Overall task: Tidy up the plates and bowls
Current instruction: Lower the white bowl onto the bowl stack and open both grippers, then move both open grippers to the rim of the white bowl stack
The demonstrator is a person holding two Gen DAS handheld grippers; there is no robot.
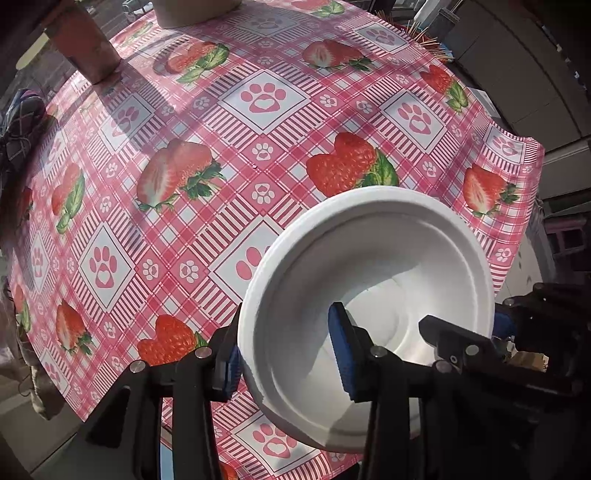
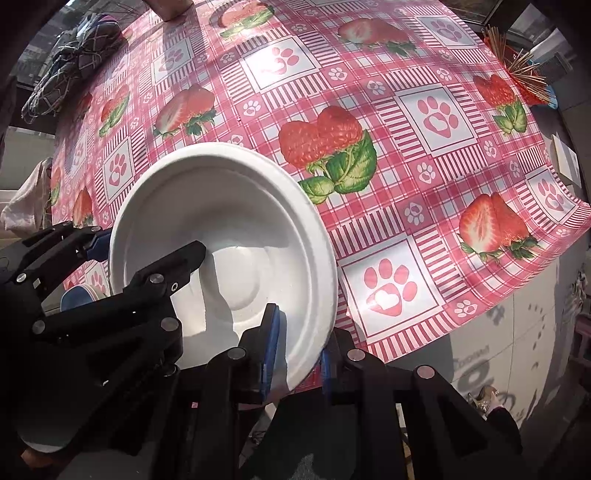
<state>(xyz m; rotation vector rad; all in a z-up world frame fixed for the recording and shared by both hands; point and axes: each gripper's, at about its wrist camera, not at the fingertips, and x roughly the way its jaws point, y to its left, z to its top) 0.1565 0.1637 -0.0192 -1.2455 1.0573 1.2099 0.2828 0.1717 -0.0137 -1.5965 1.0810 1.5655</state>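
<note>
Two grippers share one white bowl (image 1: 369,280): the left gripper (image 1: 286,363) has its jaws narrowed onto the bowl's left rim, one blue pad (image 1: 341,354) inside the wall and the other outside, and the right gripper (image 2: 295,354) pinches the opposite rim the same way, so both are closed on it with only the wall's thickness between the pads. The bowl hangs tilted over the near edge of the counter (image 1: 207,229), above the strawberry-and-paw tablecloth (image 2: 424,155), and whether its base touches the cloth cannot be told. It looks like moulded pulp or foam: very light, matte and not slippery, but thin-walled, so I judge a hard squeeze would crease the rim. The rolled rim is the stiffest place to hold, and a light pinch there should do. The left wrist view alone shows a brown cup (image 1: 83,44) and a pale round container (image 1: 195,11) at the far side of the counter. The right wrist view alone shows a patterned dark cloth bundle (image 2: 74,55) at the far left and a clearer spray of wooden sticks (image 2: 517,62) at the far right.
</note>
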